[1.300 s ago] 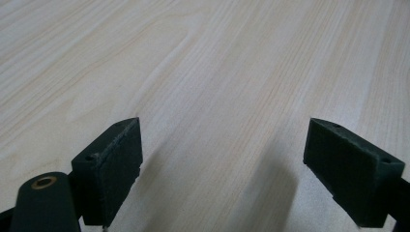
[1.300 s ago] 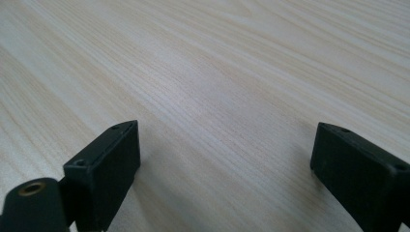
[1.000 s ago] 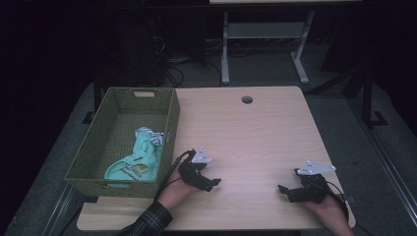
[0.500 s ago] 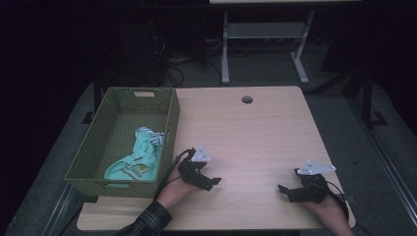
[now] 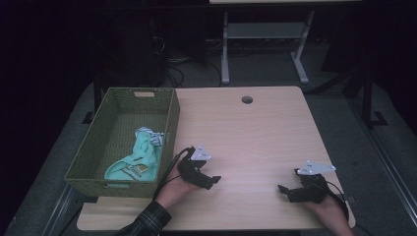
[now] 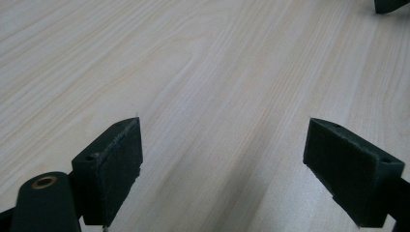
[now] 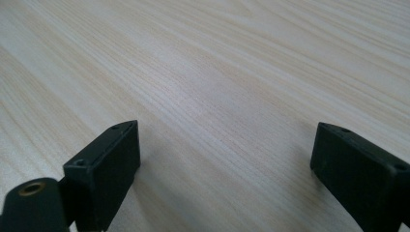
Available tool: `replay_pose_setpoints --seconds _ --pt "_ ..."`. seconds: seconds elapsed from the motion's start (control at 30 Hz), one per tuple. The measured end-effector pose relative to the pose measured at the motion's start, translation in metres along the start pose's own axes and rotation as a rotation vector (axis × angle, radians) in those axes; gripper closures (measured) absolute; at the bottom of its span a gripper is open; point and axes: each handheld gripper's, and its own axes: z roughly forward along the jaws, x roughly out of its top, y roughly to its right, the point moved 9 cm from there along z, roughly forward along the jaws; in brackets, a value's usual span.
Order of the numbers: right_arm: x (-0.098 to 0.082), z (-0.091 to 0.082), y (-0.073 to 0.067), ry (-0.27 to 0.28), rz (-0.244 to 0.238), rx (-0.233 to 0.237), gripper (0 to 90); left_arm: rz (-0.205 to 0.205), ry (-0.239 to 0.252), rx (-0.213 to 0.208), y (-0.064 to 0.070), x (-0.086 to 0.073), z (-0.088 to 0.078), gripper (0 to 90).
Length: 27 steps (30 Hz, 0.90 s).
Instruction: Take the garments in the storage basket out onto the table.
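Note:
My left gripper (image 5: 214, 181) rests low on the light wooden table (image 5: 246, 142), just right of the basket, jaws pointing right. In the left gripper view it (image 6: 222, 169) stands wide open with only bare wood between the jaws. My right gripper (image 5: 282, 191) lies near the table's front right corner, jaws pointing left. The right gripper view shows it (image 7: 225, 169) open too, nothing between its jaws. A green woven basket (image 5: 88, 160) at the table's left holds a crumpled mint-green cloth (image 5: 140, 157).
A round cable hole (image 5: 247, 100) sits near the table's far edge. A white metal frame (image 5: 260, 34) stands on the floor behind the table. The other gripper's tip (image 6: 391, 5) peeks into the left gripper view's top right corner.

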Motion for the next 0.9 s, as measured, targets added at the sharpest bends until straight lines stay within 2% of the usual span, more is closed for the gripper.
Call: replay_pose_setpoints --seconds 0.63,0.9 --pt "0.0 0.0 0.0 0.0 0.0 0.0 10.0 0.001 0.005 0.009 0.001 0.008 -0.01 13.3" --pt "0.0 0.0 0.0 0.0 -0.001 0.0 10.0 0.004 0.005 0.0 0.003 0.012 -0.013 13.3"
